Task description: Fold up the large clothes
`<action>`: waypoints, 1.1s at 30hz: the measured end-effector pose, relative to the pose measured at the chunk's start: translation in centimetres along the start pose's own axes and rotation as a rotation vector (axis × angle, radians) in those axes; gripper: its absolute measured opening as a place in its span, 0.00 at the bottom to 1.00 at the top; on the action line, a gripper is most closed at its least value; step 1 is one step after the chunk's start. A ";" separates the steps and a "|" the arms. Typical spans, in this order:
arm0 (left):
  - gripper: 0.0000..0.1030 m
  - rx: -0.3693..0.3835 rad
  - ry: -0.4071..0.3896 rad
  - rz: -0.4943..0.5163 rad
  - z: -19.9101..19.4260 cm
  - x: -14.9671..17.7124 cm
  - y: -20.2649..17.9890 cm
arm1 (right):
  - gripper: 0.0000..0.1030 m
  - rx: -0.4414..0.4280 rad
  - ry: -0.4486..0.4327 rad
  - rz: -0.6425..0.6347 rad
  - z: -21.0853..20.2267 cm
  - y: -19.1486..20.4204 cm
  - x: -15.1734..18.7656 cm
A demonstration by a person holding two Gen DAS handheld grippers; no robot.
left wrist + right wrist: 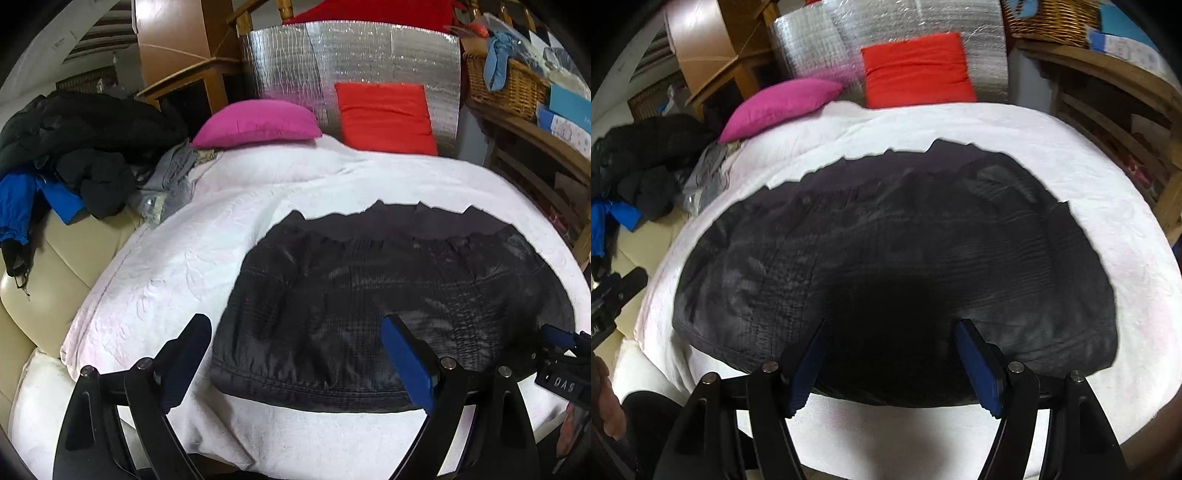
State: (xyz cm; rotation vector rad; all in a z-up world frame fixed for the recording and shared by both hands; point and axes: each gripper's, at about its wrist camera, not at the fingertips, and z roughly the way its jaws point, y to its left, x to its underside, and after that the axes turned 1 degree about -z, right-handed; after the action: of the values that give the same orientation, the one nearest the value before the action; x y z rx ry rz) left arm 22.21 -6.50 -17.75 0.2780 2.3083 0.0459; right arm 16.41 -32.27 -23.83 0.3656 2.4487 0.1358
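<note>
A black quilted garment (pixel 388 288) (pixel 886 221) lies folded flat on the white bedcover (pixel 177 258) (pixel 1108 177), its stitched hem toward me. My left gripper (pixel 295 321) hovers over the garment's near left part, open, with nothing between its blue pads. My right gripper (pixel 892 325) hangs over the near middle of the garment, also open and empty, casting a dark shadow on the cloth. In the left wrist view the right gripper (pixel 557 338) shows at the right edge. The left gripper (pixel 622 286) shows at the left edge of the right wrist view.
A pink pillow (pixel 255 123) and a red cushion (pixel 384 116) rest at the bed's head against a silver foil panel (pixel 351 59). Dark and blue clothes (pixel 74 155) are piled on the left. Wooden shelves with a wicker basket (pixel 506 85) stand on the right.
</note>
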 end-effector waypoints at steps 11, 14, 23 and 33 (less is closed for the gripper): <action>0.90 -0.012 0.140 0.009 5.6 2.7 -0.7 | 0.72 0.031 0.014 -0.029 1.4 0.4 0.8; 0.90 -0.014 0.091 0.012 3.7 2.2 -0.7 | 0.72 0.045 -0.012 -0.022 -0.2 0.6 0.7; 0.91 -0.008 -0.103 0.015 -6.8 -0.1 -1.3 | 0.72 0.181 -0.202 -0.042 -11.3 3.1 0.7; 1.00 -0.037 -0.281 -0.006 -17.9 -1.3 -0.3 | 0.72 0.224 -0.293 0.007 -20.4 5.6 2.2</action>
State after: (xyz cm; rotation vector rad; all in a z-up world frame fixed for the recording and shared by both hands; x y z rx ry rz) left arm 10.02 -6.07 -4.63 0.2416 2.0274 0.0439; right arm 3.35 -26.36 -8.11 0.4567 2.1761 -0.1798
